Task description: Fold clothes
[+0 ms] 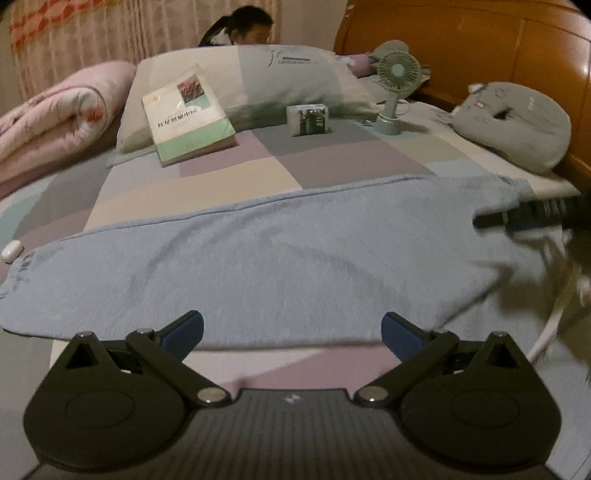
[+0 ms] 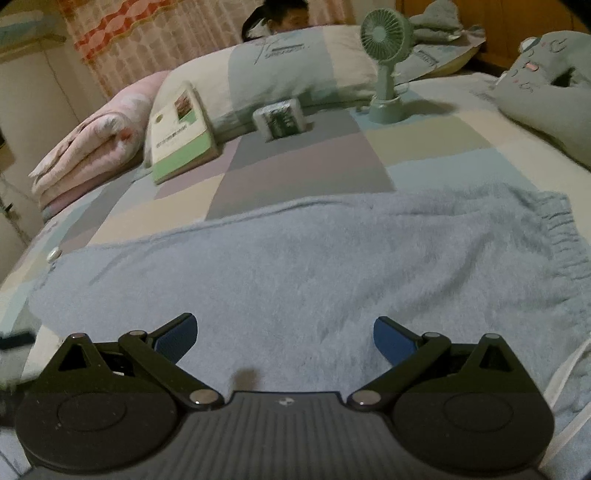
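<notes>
Patchwork bedding (image 1: 332,155) in grey, mauve, cream and pale blue squares covers the bed I am working over, with a wooden headboard (image 1: 480,48) rising at the right and a pleated curtain (image 1: 92,33) hanging behind. At the far end a large pillow (image 1: 258,81) lies across the bed; a green-and-white book (image 1: 184,114) leans against its left side and a small packet (image 1: 308,120) stands just in front of it. To the right I see a mint desk fan (image 1: 395,88) upright on its base and a grey plush cushion (image 1: 517,125) near the headboard, while a rolled pink quilt (image 1: 55,118) sits at the left edge. A person's head (image 1: 251,26) shows just above the pillow. The light blue garment (image 1: 277,258) is spread flat across the near part of the bed, its elastic waistband (image 2: 554,236) at the right end and a small white object (image 1: 11,251) just beside its left end. My left gripper (image 1: 291,332) hovers low at the garment's near edge, jaws wide apart and holding nothing. My right gripper (image 2: 284,332) hangs over the fabric nearer the waistband, its blue-padded fingers (image 2: 391,339) likewise spread and empty. In the left wrist view, a dark, blurred part of the right tool (image 1: 535,216) reaches in over the garment's right end
</notes>
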